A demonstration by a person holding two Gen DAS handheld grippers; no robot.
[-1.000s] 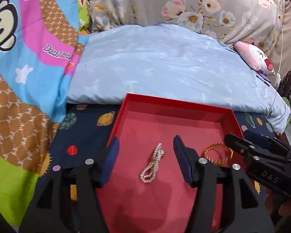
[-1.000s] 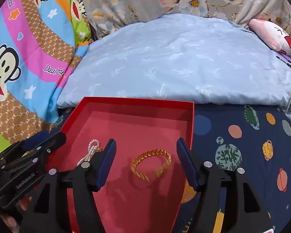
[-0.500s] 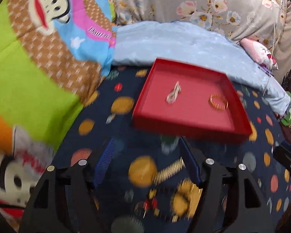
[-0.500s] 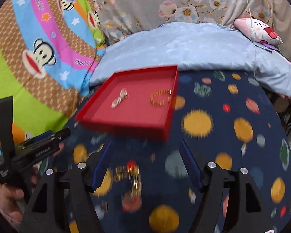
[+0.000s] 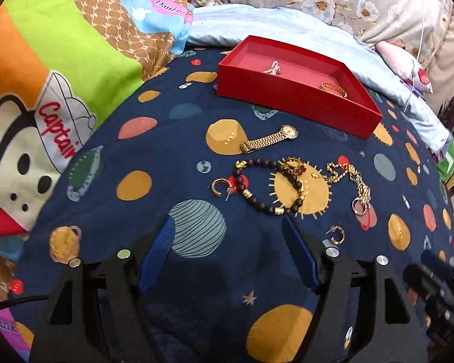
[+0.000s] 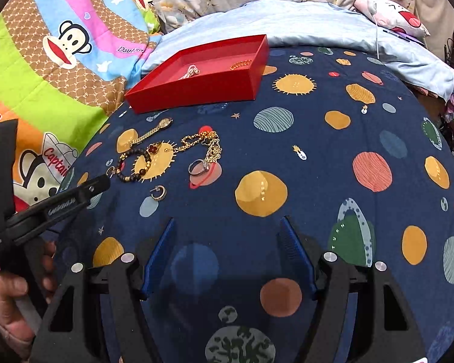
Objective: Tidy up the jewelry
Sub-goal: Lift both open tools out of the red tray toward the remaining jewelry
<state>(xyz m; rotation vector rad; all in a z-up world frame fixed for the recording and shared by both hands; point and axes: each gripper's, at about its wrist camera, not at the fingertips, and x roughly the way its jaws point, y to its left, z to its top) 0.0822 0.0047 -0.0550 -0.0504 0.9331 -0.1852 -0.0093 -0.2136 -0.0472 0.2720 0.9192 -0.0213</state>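
A red box (image 5: 287, 93) (image 6: 196, 90) sits on the navy planet-print bedspread, with a pearl bracelet (image 5: 274, 68) and a gold bangle (image 5: 333, 87) inside. In front of it lie a gold watch (image 5: 269, 140) (image 6: 149, 133), a dark bead bracelet (image 5: 251, 195) (image 6: 130, 177), a gold chain (image 5: 348, 175) (image 6: 208, 148), a silver ring (image 5: 359, 207) (image 6: 198, 167) and hoop earrings (image 5: 336, 236) (image 6: 158, 193). My left gripper (image 5: 228, 222) hovers just short of the bead bracelet, its jaws opening with nothing between them. My right gripper (image 6: 227, 220) is open over bare bedspread, to the right of the jewelry.
A bright monkey-print quilt (image 5: 60, 60) is bunched along the left. A pale blue pillow (image 6: 287, 24) and floral bedding lie behind the box. A hand (image 6: 9, 296) holds the left gripper's handle at the lower left of the right wrist view. The bed's right edge drops off.
Both grippers have pulled back from inside the red box, leaving the pearl bracelet and the gold bangle there. They now hang over the bedspread near the loose jewelry, and the box looks farther off.
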